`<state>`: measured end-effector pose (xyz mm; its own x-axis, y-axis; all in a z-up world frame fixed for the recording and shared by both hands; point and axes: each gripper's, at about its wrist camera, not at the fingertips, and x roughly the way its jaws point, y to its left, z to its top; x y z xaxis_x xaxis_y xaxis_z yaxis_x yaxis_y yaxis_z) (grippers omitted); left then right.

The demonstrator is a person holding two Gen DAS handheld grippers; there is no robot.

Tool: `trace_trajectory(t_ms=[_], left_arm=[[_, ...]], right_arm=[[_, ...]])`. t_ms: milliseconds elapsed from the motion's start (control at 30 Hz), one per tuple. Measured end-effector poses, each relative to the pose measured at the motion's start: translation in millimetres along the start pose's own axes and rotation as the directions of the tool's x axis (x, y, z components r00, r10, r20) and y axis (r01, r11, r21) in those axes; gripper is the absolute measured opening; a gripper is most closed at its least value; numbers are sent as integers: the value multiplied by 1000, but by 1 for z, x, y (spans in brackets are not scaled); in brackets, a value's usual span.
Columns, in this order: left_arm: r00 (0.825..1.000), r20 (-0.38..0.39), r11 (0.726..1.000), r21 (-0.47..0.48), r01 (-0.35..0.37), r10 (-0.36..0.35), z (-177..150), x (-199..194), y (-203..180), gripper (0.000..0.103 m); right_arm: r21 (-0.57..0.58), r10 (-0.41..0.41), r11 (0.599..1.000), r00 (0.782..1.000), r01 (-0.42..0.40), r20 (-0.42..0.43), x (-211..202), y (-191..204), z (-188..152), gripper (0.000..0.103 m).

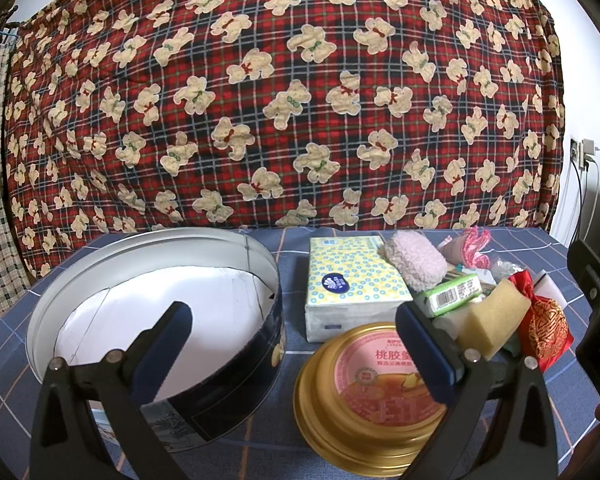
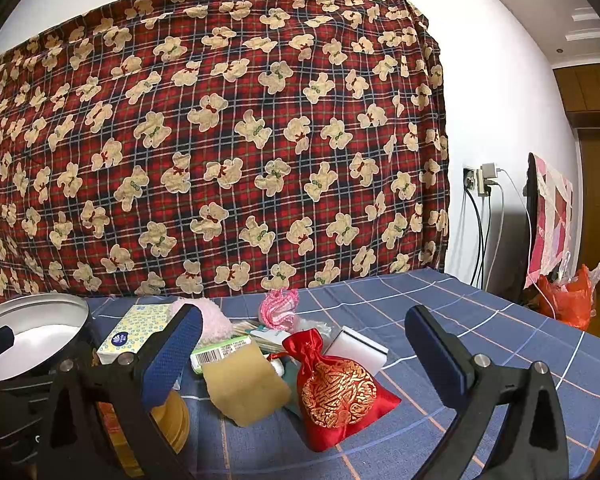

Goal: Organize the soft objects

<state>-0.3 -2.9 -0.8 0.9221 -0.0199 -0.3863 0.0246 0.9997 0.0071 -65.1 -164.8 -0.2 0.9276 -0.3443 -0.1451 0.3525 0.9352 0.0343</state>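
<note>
On the blue checked tablecloth [image 1: 548, 420] lies a heap of soft things: a yellow sponge [image 1: 492, 320], a red and gold drawstring pouch [image 1: 544, 320], a pink fluffy pad [image 1: 416, 260], a tissue pack [image 1: 352, 280] and a green packet [image 1: 452, 294]. An open round tin [image 1: 152, 280] stands at the left with nothing in it. My left gripper [image 1: 294, 316] is open, hovering over the tin's right rim and a gold lid [image 1: 364, 392]. My right gripper [image 2: 303, 318] is open above the red pouch [image 2: 336, 384] and sponge [image 2: 244, 388], touching neither.
A pink knotted cord [image 2: 280, 308] and a white foam block [image 2: 356, 348] lie behind the pouch. A red bear-print blanket [image 2: 220, 140] hangs behind the table. Cables and a wall socket [image 2: 480, 180] are at the right, past the table's edge.
</note>
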Motion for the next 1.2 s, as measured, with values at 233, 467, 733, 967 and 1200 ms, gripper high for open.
trace_trajectory(t_ms=[233, 467, 733, 967, 1200], left_arm=[[1000, 1, 1000, 0, -1, 1, 0, 0, 0, 103], [1000, -9, 1000, 15, 11, -11, -1, 1, 2, 103], [999, -26, 998, 55, 33, -32, -2, 1, -11, 103], [993, -38, 991, 71, 113, -111, -3, -3, -27, 103], [963, -83, 957, 116, 264, -256, 0, -5, -73, 98]], right_arm=[[-8, 12, 1000, 1000, -12, 22, -5, -4, 5, 103], [-85, 5, 996, 998, 1, 68, -2, -11, 8, 103], [-93, -41, 994, 996, 49, 81, 11, -48, 10, 102], [-27, -125, 992, 991, 126, 50, 28, -90, 11, 102], [62, -137, 989, 990, 136, 11, 34, -114, 8, 102]])
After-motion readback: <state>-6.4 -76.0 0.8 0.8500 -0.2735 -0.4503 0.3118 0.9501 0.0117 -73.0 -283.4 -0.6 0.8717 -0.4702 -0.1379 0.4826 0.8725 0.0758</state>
